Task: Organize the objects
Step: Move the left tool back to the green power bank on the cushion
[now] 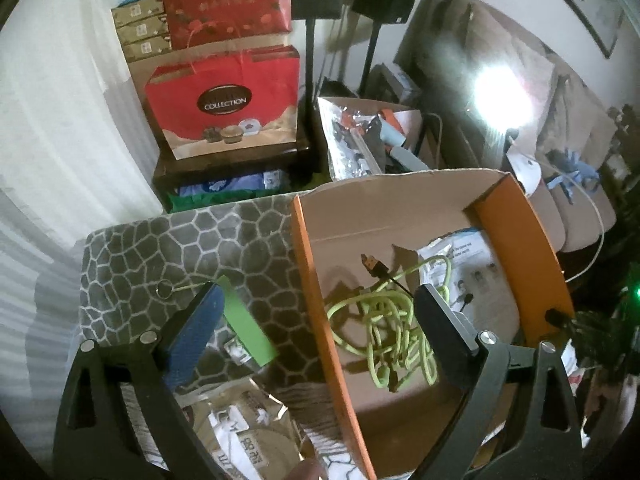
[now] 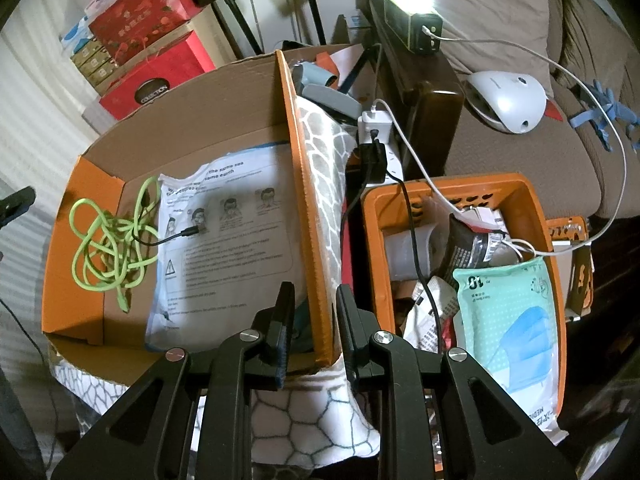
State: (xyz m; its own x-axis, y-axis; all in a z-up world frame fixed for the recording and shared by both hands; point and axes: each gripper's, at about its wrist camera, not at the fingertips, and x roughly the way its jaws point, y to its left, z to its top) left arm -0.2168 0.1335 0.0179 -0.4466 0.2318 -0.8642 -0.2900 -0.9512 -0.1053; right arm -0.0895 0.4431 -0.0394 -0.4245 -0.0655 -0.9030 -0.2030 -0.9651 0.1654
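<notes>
Right wrist view: my right gripper (image 2: 313, 322) pinches the cardboard box (image 2: 308, 216) wall, lower centre. My left gripper (image 1: 320, 312) gapes wide, empty, above the green cable (image 1: 380, 320).

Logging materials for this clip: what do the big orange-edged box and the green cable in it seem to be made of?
The box looks like corrugated cardboard: matte brown inside, orange outer face, with a ragged torn top edge. The green cable seems braided fabric over wire, judging by its dull woven-looking surface and loose tangle, though the sheath could be rubber.
</notes>
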